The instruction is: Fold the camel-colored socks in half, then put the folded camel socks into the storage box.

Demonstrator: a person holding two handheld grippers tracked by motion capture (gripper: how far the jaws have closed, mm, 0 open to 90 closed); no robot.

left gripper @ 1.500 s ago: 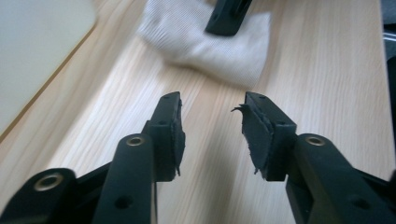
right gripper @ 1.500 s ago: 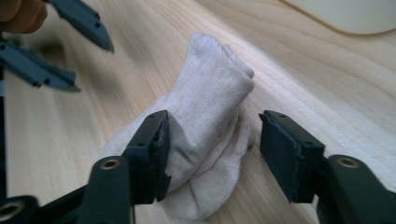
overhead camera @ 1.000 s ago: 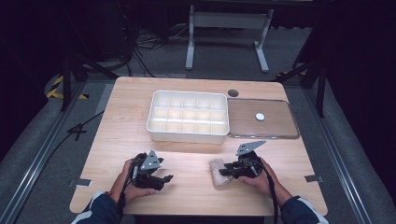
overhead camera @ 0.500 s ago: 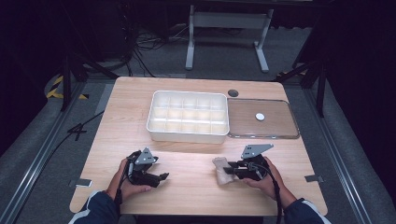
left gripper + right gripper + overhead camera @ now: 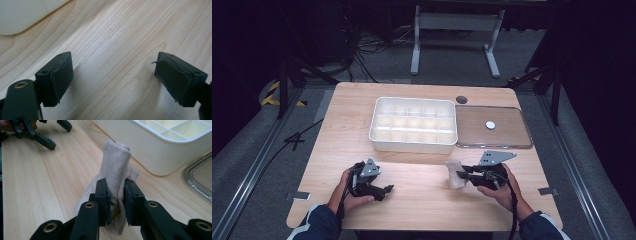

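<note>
The right gripper [image 5: 117, 202] is clamped on a beige cloth [image 5: 115, 167], lifting it, probably towards the compartment box [image 5: 414, 143] at eleven o'clock. The left gripper [image 5: 113, 80] has just been opening, its jaws apart with nothing between them.

I see a soft ribbed beige cloth [image 5: 116, 170], a matt pale wood-grain counter [image 5: 422, 200], a smooth white plastic compartment box [image 5: 414, 125] and matt black tool pads [image 5: 61, 75].

Bare table [image 5: 422, 192] lies between both grippers; the white tray [image 5: 413, 125] blocks beyond.

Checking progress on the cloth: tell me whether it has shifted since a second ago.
Yes. The cloth, clamped in the right gripper, now stands taller, slightly nearer the white tray.
</note>
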